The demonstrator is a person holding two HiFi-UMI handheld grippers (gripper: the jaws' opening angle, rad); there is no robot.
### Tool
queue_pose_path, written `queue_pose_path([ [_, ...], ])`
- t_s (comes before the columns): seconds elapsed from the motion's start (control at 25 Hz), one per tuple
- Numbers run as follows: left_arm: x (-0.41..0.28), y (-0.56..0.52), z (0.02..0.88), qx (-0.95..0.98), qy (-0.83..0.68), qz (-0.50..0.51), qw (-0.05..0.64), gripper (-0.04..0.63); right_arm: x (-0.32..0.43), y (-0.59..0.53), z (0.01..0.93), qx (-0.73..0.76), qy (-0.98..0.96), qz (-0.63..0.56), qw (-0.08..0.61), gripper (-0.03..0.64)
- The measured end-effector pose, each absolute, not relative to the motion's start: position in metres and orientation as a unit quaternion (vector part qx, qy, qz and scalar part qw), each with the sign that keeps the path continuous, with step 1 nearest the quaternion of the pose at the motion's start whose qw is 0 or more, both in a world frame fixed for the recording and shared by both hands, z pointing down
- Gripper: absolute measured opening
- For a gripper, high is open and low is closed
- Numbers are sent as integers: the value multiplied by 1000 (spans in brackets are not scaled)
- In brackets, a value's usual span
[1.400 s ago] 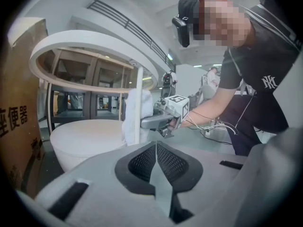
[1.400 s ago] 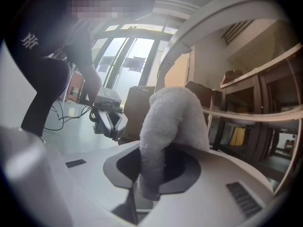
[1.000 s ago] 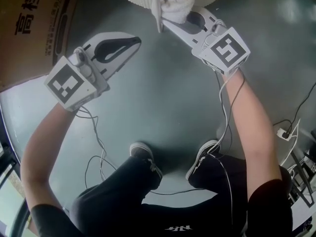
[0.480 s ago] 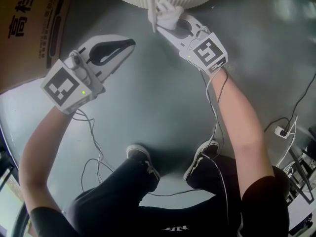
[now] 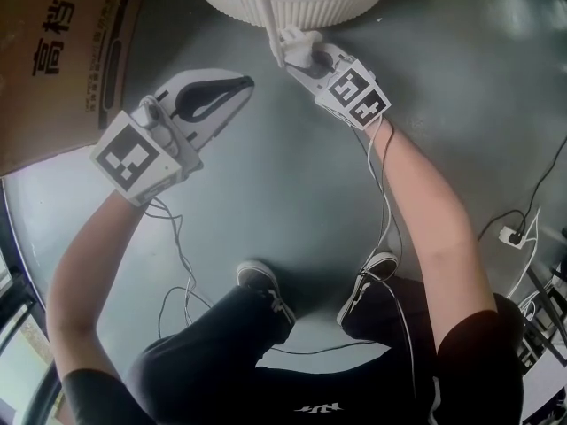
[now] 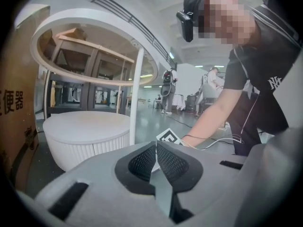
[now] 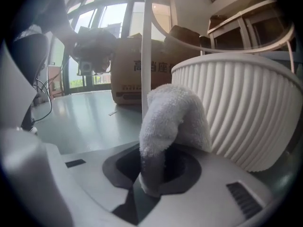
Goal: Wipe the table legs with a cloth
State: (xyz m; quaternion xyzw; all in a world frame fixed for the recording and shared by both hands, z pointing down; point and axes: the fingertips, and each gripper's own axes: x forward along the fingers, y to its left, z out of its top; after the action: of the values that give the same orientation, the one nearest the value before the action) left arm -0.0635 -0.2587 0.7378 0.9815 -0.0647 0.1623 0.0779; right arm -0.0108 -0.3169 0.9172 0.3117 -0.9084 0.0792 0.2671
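A thin white table leg (image 5: 266, 18) rises beside the table's ribbed white round base (image 5: 292, 3). My right gripper (image 5: 297, 53) is shut on a white cloth (image 5: 296, 42), which presses against the leg low down, near the base. In the right gripper view the cloth (image 7: 171, 117) stands up from the jaws right in front of the leg (image 7: 147, 46) and next to the ribbed base (image 7: 246, 108). My left gripper (image 5: 232, 85) is shut and empty, held above the floor to the left of the leg; its jaws meet in the left gripper view (image 6: 156, 148).
A large cardboard box (image 5: 62, 51) stands at the left on the grey floor (image 5: 292, 193). The person's shoes (image 5: 266, 290) and loose cables (image 5: 177, 264) lie below the grippers. A white power plug (image 5: 509, 235) sits at the right. The white upper ring (image 6: 94, 41) of the table arches overhead.
My right gripper and the cloth have slid to the left and away from me along the leg, toward the base. The left gripper has stayed almost still.
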Motion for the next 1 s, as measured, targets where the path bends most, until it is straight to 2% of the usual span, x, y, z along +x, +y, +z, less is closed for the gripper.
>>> queue_pose_path([
  [0.12,-64,-257,727,981,-70,164,76,11,2,-310,883,311,-902,79,289,75],
  [0.4,-63,-275,677,985,-97,124,66,11,14,-317,672,328,-935,-36,130,75],
  [0.52,-66,-278,665,986,-101,121,55,11,2,-322,621,318,-939,-74,107,75],
  [0.88,-66,-270,696,985,-103,126,64,11,-15,-317,628,271,-954,-110,61,74],
  [1.0,-60,-271,713,984,-106,125,76,11,-15,-315,650,267,-955,-109,68,75],
])
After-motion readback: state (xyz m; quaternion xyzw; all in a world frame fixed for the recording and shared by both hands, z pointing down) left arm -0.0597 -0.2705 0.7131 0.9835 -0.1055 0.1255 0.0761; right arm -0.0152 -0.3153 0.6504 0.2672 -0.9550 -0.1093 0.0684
